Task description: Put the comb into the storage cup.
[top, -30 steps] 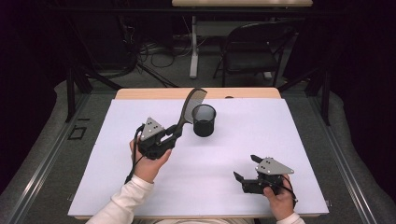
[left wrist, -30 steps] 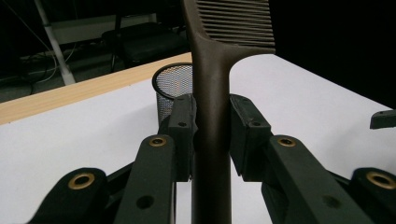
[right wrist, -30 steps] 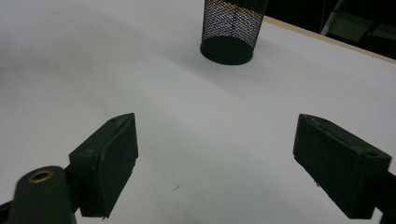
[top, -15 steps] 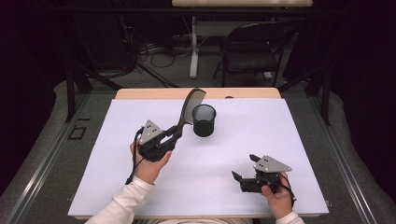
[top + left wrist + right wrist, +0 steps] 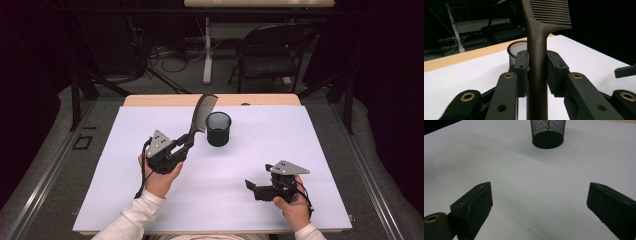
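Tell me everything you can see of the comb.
The comb is dark brown, plastic by its look, with a long plain handle and a row of fine teeth along one side of its upper part. It is off the table, handle down and tilted, its toothed end leaning up toward the mesh cup, beside its rim. The left gripper has its jaws clamped on either side of the handle; nothing else touches it.

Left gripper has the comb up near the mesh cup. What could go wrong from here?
1. The left gripper pinches only the narrow handle of the dark plastic comb, so it could pivot or slip.
2. The black wire-mesh cup stands free and unsteadied; a nudge might tip it.
3. The right gripper, jaws just opened wide and empty, is too far away to help.
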Demonstrator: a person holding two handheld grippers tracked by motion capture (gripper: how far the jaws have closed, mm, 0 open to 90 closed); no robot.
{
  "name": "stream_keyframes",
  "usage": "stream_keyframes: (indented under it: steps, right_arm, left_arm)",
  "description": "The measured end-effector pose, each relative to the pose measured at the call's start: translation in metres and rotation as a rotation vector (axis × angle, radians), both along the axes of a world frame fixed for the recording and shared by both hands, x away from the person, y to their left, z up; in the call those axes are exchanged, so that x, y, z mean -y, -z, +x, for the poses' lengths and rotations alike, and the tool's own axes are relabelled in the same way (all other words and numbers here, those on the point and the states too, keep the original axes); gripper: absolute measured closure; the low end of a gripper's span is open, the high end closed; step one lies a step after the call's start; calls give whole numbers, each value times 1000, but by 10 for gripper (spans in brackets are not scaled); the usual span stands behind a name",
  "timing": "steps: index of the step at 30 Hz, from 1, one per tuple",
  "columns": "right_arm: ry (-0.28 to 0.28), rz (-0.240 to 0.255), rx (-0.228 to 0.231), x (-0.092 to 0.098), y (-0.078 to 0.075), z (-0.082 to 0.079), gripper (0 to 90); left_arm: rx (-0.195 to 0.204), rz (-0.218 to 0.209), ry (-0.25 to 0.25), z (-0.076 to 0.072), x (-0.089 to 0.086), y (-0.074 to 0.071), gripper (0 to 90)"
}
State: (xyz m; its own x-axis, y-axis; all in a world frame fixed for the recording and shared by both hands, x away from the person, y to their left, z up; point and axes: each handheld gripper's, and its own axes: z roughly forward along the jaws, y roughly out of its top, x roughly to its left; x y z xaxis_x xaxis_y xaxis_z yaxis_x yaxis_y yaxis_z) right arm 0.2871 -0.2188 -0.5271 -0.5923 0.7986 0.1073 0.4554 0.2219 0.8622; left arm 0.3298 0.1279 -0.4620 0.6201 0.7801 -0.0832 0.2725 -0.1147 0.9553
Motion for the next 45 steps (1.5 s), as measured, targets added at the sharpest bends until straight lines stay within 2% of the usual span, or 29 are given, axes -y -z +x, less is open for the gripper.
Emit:
stream_keyframes:
  steps: [8,14,28,35,38,45]
  right_arm:
    - [69,-9,-62,-3,-4,13,53]
    - [79,-16,-78,-3,-7,21,72]
    - [51,-59,-76,-14,-21,33,85]
    - [51,-60,-89,-18,-32,42,108]
    - [53,-57,-88,-20,-37,45,139]
    - [56,-59,-80,-24,-46,52,149]
  left_arm:
    - [3,-9,-6,0,-1,1,725]
    - [1,-17,-8,0,-2,2,725]
    - [-2,-17,0,0,1,2,725]
    - [5,-16,-3,-1,1,2,725]
    - [10,-16,-4,-1,1,2,725]
    - [7,-15,-1,0,2,2,725]
